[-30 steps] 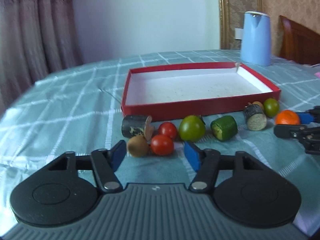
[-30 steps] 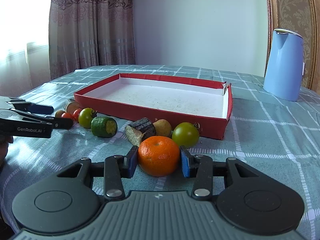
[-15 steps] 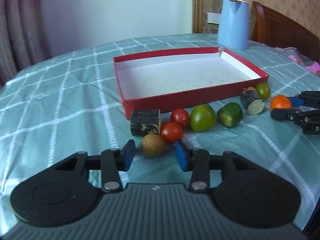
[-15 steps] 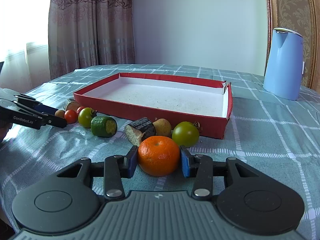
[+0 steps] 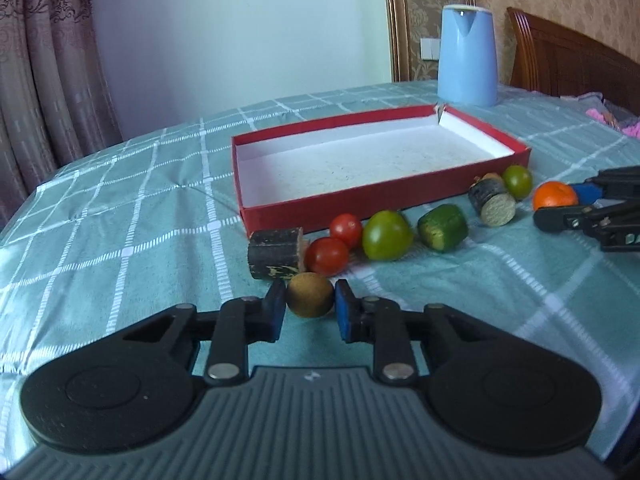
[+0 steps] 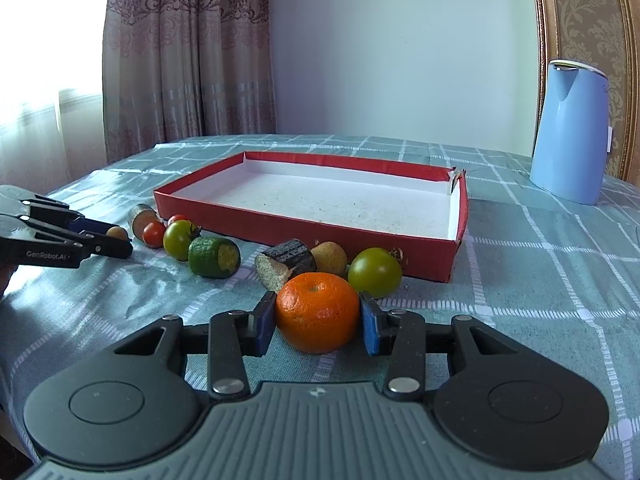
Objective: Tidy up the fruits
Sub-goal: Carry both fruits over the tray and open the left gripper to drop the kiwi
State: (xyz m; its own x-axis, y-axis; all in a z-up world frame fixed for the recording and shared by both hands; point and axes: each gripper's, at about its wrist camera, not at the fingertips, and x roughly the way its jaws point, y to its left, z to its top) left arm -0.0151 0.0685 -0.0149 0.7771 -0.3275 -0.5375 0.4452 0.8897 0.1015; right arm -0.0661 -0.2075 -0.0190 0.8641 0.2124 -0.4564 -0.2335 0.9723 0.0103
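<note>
Fruits lie in a loose row along the near wall of a shallow red cardboard tray (image 5: 384,200), whose white speckled floor holds nothing. The left claw (image 5: 310,306) has its blue pads pressed on a small, round, matte-brown fruit (image 5: 310,295) that rests on the bench (image 5: 120,240), which is spread with a teal checked cloth. Just beyond that claw sits a dark, bark-skinned cylinder (image 5: 276,254) on its side, touching two glossy red cherry tomatoes (image 5: 327,256); to their right come a smooth green tomato (image 5: 387,235), a green-skinned chunk with a yellow cut face (image 5: 443,227), and a second dark stub with a pale cut end (image 5: 494,204). The right claw (image 6: 318,322) grips a dimpled orange mandarin (image 6: 318,312) between its blue pads, the fruit sitting on the cloth. Directly past it lie a pale pear-shaped fruit (image 6: 330,258) and another green tomato (image 6: 375,272), both close to the tray wall. A smooth light-blue kettle (image 6: 570,132) stands well beyond the tray to the right.
</note>
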